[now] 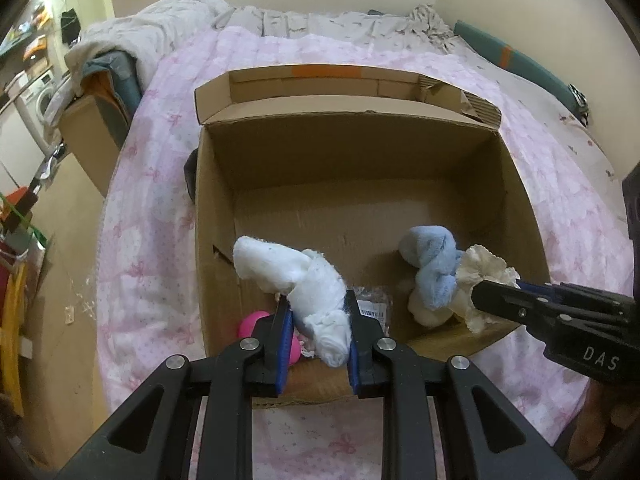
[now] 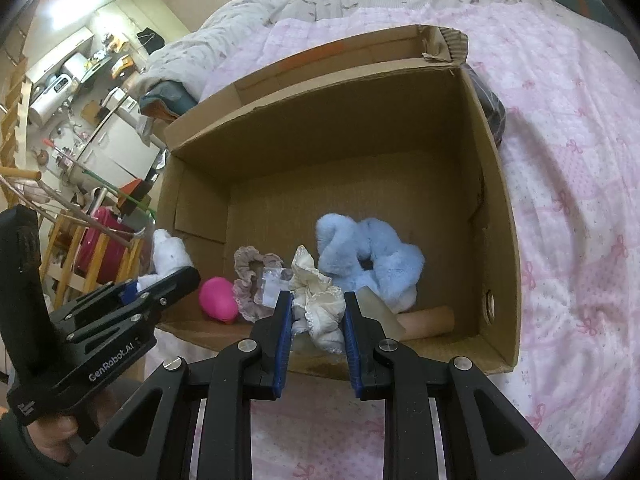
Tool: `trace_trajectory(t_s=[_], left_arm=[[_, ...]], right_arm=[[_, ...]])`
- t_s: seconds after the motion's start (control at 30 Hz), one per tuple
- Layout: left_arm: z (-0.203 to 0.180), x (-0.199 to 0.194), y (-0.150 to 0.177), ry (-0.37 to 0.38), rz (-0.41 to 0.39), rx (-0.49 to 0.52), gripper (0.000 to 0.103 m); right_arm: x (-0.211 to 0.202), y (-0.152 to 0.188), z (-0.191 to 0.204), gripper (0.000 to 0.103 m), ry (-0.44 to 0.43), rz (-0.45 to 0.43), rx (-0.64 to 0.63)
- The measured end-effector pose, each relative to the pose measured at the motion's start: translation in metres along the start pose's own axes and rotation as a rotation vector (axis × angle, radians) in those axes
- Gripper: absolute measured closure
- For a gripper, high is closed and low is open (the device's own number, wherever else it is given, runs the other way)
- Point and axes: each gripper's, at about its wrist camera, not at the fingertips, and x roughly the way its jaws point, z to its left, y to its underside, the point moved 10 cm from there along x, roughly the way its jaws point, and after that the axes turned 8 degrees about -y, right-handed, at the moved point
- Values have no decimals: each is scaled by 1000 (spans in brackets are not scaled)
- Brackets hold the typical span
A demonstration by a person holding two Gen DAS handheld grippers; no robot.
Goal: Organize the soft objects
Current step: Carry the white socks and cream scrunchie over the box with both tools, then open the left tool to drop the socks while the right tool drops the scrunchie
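Cardboard box on the bed receives soft items: left gripper jaws clamp a white cloth roll, right gripper jaws clamp a cream ruffled scrunchie, both poised over the near wall for dropping beside the blue scrunchie.

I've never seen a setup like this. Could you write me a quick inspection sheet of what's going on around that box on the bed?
Surface: pink quilt on a bed, with an open cardboard box on it.
Job's things: white cloth, cream ruffled scrunchie, blue fluffy scrunchie, mauve scrunchie, pink ball.
Clutter: cardboard tube and plastic packet in the box.
Grippers: left gripper shut on white cloth; right gripper shut on cream ruffled scrunchie.
Cables: nothing seen.
Surroundings: crowded shelves, appliances, bedside furniture.
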Motion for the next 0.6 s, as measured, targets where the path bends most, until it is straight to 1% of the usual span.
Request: trace_trajectory(t_s=[0.1, 0.17, 0.3, 0.4, 0.47, 0.53, 0.6], left_arm=[[0, -3, -1, -22, -22, 15, 83], [0, -4, -2, -31, -28, 19, 81], [5, -1, -1, -38, -14, 0, 74], [6, -1, 0, -31, -6, -11, 71], [8, -2, -1, -38, -13, -13, 63], [9, -6, -3, -42, -29, -19, 48], [9, -10, -5, -39, -47, -24, 44]], right_arm=[[2, 1, -2, 77, -3, 9, 13], [3, 1, -3, 77, -6, 10, 29], [4, 0, -1, 77, -7, 4, 26], [4, 1, -1, 77, -7, 8, 22], [4, 1, -1, 77, -4, 7, 22], [4, 2, -2, 77, -5, 6, 26], [4, 2, -3, 77, -6, 7, 31]])
